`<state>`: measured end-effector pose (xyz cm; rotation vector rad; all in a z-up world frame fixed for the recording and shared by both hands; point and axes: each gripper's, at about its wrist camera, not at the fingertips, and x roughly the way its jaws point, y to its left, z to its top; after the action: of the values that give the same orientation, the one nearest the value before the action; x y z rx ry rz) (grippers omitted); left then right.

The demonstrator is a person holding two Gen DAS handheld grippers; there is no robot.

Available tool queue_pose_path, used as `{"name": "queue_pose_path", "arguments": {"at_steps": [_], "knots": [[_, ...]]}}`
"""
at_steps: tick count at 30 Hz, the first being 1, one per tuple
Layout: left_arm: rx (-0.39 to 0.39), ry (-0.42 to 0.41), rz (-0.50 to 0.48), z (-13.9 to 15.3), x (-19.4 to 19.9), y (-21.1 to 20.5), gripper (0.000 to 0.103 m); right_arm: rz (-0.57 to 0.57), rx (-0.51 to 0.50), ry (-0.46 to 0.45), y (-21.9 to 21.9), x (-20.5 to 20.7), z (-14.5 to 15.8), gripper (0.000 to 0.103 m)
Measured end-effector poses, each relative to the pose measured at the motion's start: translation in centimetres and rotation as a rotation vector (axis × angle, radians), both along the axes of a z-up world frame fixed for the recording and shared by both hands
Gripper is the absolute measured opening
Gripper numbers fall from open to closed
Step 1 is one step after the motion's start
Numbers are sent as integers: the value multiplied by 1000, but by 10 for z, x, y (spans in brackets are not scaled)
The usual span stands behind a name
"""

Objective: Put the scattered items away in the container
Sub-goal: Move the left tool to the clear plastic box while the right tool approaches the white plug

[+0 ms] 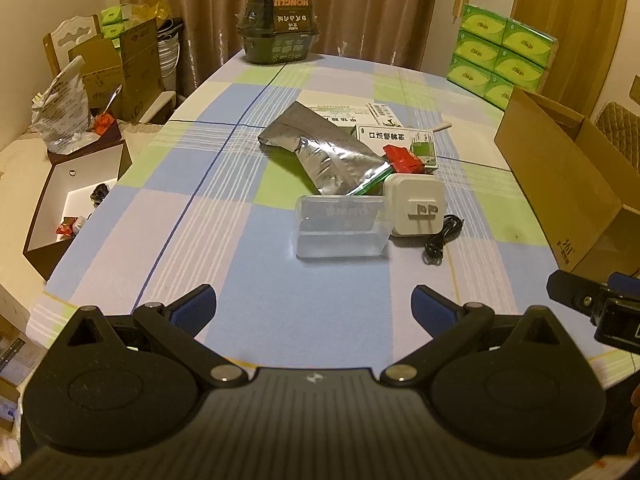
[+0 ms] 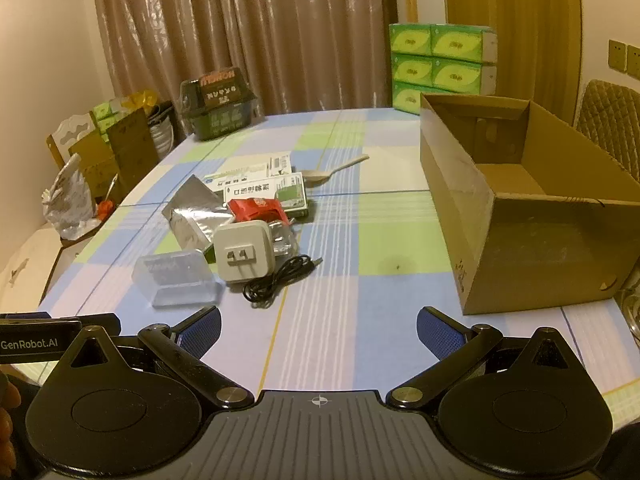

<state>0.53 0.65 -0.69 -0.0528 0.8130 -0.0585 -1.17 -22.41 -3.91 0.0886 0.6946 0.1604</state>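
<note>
The left gripper (image 1: 314, 306) and the right gripper (image 2: 319, 328) look alike: black ribbed body, rounded black side plates, silver pivot screws, blue textured finger pads (image 2: 438, 334). White "GenRobot.AI" lettering marks the left one's side.

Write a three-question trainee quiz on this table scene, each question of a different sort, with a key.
1. True or false: the cardboard box already holds some of the scattered items.
2. Multiple choice: what lies right beside the white plug adapter, on the side towards the box? A) a coiled black cable B) a pair of scissors C) a mug
3. Fill in: both the left gripper and the right gripper have their fingers ____ and hold nothing.

Key: 1 false, the part of its inside that shows is bare; 2 A, the black cable; 3 open.
</note>
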Motion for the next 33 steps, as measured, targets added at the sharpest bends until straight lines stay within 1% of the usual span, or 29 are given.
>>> {"name": "queue_pose_path", "arguments": {"at_steps": [7,11,20,26,33], "knots": [[-17,-13,-13,-1,4,1,102,4,-4,5,2,1,-2,101],[-44,-30,-5,0,5,2,102,4,-8,9,2,3,-4,101],[-21,-11,-20,-6,16,-4,102,12,-21,25,5,10,-10,101],[-31,-7,-19,-15,26,-7,102,16,-34,39,6,16,-17,101],[-22,-13,-26,-24,38,-9,102,56,-92,39,12,27,-27,101]]}}
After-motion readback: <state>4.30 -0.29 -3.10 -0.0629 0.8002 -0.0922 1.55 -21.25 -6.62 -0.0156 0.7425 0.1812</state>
